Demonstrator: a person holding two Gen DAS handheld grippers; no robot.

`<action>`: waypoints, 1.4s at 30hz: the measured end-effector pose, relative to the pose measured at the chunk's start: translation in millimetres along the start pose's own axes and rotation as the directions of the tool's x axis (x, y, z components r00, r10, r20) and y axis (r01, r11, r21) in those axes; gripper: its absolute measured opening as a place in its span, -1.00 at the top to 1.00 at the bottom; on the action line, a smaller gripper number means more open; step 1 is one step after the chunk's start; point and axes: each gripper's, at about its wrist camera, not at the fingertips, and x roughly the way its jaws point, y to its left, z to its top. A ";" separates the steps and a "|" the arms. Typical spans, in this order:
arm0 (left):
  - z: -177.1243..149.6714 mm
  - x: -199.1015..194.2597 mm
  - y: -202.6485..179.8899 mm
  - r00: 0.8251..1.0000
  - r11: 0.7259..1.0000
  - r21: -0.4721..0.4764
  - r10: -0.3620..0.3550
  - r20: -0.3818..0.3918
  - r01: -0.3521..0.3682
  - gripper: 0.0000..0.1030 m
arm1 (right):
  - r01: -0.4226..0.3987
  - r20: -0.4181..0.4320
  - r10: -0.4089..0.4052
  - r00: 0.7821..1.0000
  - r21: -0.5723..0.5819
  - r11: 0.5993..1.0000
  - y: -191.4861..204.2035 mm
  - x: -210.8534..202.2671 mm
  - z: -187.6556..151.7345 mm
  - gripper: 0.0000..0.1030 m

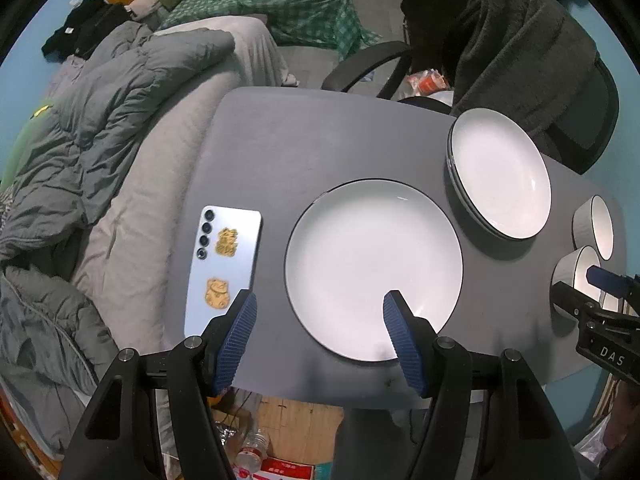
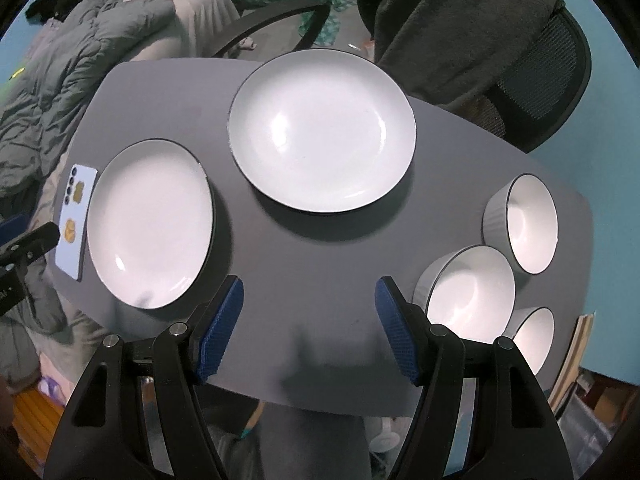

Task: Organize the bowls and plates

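A: What lies on the grey matte surface (image 2: 304,248)?

B: Smooth, glossy white crockery with thin dark rims. In the right wrist view a round plate (image 2: 150,224) sits at centre left, and a stack of plates (image 2: 322,130) at upper centre. The stack's layered edges show in the left wrist view. Three ribbed-sided bowls (image 2: 472,292) cluster at lower right, close together.

A: And the jaws?

B: Both pairs are spread wide, holding nothing. The left gripper (image 1: 320,336) has ridged blue pads; its right pad hangs over the single plate's near rim. The right gripper (image 2: 310,320) hovers over bare surface, the plate to its left, the nearest bowl just right of its right pad.

A: Anything else?

B: A pale blue phone (image 1: 224,272) with gold stickers, left of the plate.
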 end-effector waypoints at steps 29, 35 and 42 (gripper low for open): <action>16.7 97.3 28.8 0.993 1.000 -0.013 0.020 -0.116 -0.022 -0.30 | -0.141 -0.049 0.138 0.989 -0.055 0.988 48.9 76.8 14.6 -0.32; 18.4 108.7 28.2 0.991 1.000 -0.008 0.004 -0.137 -0.005 -0.30 | -0.151 -0.063 0.148 0.987 -0.049 0.987 55.5 97.0 20.4 -0.30; 19.6 120.6 25.7 0.983 0.999 -0.021 -0.033 -0.178 0.029 0.18 | -0.181 -0.059 0.178 0.982 -0.049 0.982 61.7 99.5 25.4 0.13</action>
